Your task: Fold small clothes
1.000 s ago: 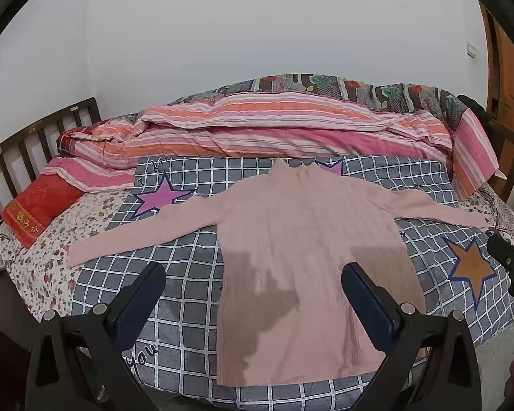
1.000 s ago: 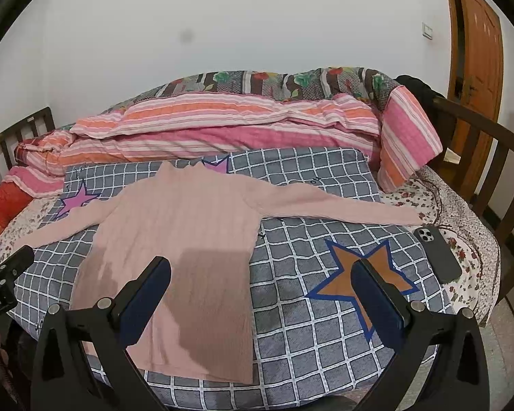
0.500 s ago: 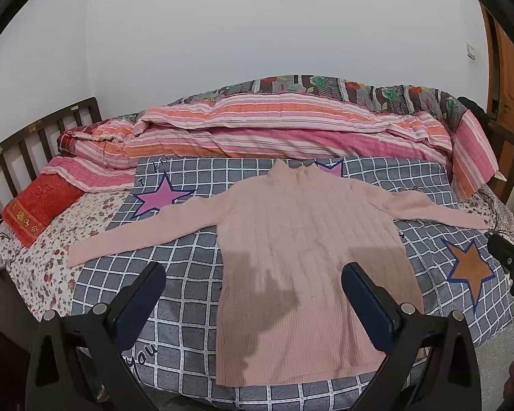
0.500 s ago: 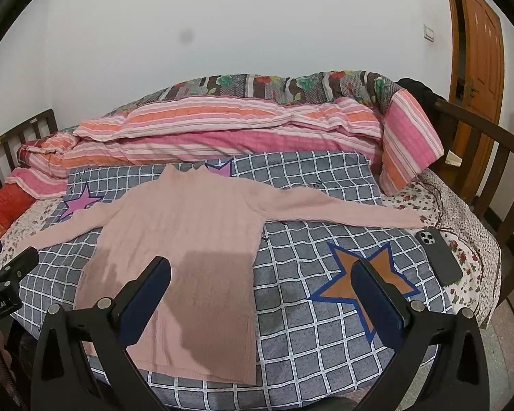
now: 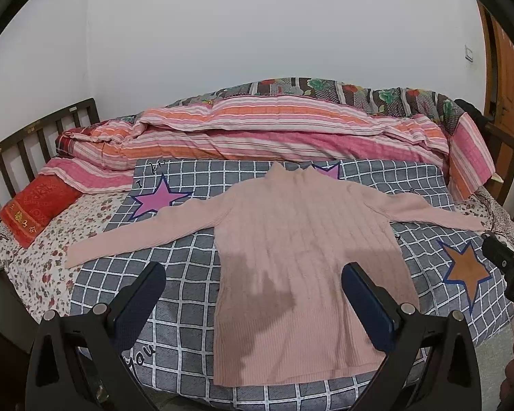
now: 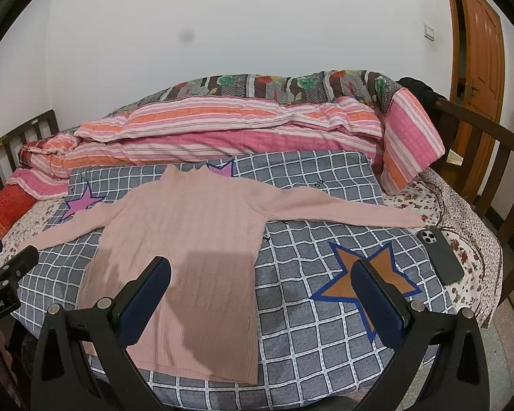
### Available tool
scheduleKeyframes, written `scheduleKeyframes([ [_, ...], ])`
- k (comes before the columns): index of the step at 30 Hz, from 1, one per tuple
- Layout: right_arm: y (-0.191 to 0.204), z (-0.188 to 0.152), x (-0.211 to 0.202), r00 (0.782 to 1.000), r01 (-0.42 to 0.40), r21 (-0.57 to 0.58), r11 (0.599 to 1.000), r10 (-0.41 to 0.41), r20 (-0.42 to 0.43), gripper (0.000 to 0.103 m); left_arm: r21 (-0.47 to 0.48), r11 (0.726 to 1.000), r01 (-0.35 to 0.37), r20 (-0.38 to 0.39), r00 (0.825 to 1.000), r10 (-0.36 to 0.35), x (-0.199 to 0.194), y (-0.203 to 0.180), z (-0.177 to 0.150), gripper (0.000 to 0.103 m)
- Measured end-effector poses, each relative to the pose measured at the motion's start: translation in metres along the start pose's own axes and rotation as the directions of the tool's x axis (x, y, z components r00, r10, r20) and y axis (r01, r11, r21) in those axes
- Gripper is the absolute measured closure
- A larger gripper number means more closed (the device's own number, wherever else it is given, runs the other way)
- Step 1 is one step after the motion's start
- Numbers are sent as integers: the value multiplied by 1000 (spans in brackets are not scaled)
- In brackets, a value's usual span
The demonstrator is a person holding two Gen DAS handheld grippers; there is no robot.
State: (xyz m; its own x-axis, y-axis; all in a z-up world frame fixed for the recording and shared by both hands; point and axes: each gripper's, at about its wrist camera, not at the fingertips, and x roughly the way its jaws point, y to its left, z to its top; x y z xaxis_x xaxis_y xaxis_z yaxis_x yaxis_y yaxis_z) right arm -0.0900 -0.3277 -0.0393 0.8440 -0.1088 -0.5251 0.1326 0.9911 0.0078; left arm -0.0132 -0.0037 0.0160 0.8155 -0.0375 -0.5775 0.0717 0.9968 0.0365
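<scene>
A pink ribbed long-sleeved sweater [image 5: 301, 257] lies flat on a grey checked blanket [image 5: 188, 274] on the bed, both sleeves spread out, collar toward the wall. It also shows in the right wrist view [image 6: 188, 239]. My left gripper [image 5: 253, 294] is open and empty, held above the sweater's lower left part. My right gripper [image 6: 262, 287] is open and empty, held above the sweater's lower right edge. The right gripper's body shows at the right edge of the left wrist view [image 5: 507, 267].
A rolled striped quilt [image 5: 274, 137] lies along the wall. A red pillow [image 5: 37, 209] lies at the left by the wooden headboard [image 5: 34, 137]. A dark phone [image 6: 440, 255] lies on the floral sheet past the right sleeve. A wooden rail [image 6: 497, 157] and door [image 6: 479, 68] stand at the right.
Both views have shifted slightly, with the bed sitting a little lower in the frame. The sweater has not moved and both grippers stay open.
</scene>
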Motion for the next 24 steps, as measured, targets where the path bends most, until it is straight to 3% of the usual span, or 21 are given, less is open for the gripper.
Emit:
scheduleKeyframes([
  [24,-1,0,0,1000,-14,10,1000,14,3,0,-17,1000,12,-1,1000,-12,-1,4,3,0],
])
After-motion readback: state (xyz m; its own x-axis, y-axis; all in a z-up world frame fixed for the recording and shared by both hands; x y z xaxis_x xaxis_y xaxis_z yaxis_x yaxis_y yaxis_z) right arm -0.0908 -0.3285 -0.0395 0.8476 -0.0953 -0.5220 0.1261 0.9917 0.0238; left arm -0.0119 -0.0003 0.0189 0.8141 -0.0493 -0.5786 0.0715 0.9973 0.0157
